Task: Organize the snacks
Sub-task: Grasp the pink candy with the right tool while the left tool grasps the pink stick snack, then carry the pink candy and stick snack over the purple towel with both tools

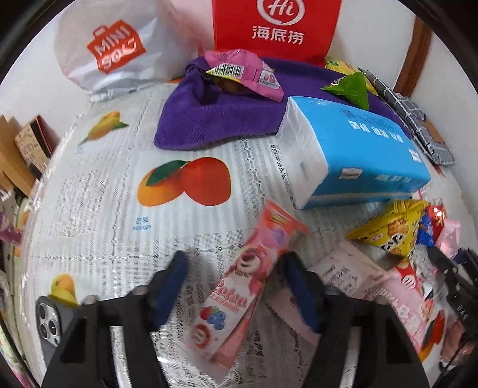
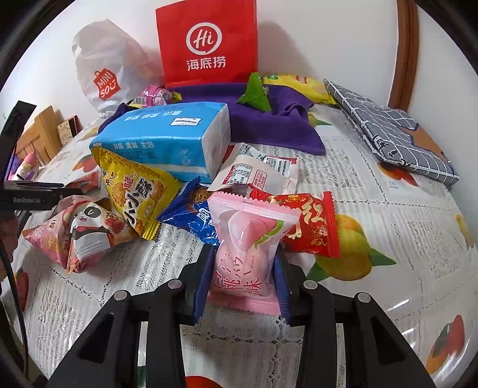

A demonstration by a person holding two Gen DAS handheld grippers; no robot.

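A long pink biscuit pack [image 1: 239, 286] with berries printed on it lies on the tablecloth between the fingers of my left gripper [image 1: 236, 259]. The left pad [image 1: 171, 286] stands clear of it and the right pad is at its edge, so the gripper is open. My right gripper [image 2: 244, 253] is shut on a pink peach snack pack [image 2: 248, 238], held upright at the near edge of a snack pile. That pile holds a yellow pack [image 2: 134, 194], a blue pack [image 2: 191, 218], a red pack [image 2: 310, 226], a panda pack [image 2: 89, 229] and a white pack [image 2: 254, 173].
A blue tissue pack [image 1: 358, 149] lies behind the pile. A purple towel [image 1: 215, 119] carries a pink pack [image 1: 245, 74] and a green triangular pack [image 1: 352, 86]. A red paper bag [image 1: 274, 27] and a white plastic bag [image 1: 113, 50] stand at the wall. A grey checked cloth [image 2: 394, 140] lies at the right, a phone [image 1: 50, 319] at the near left.
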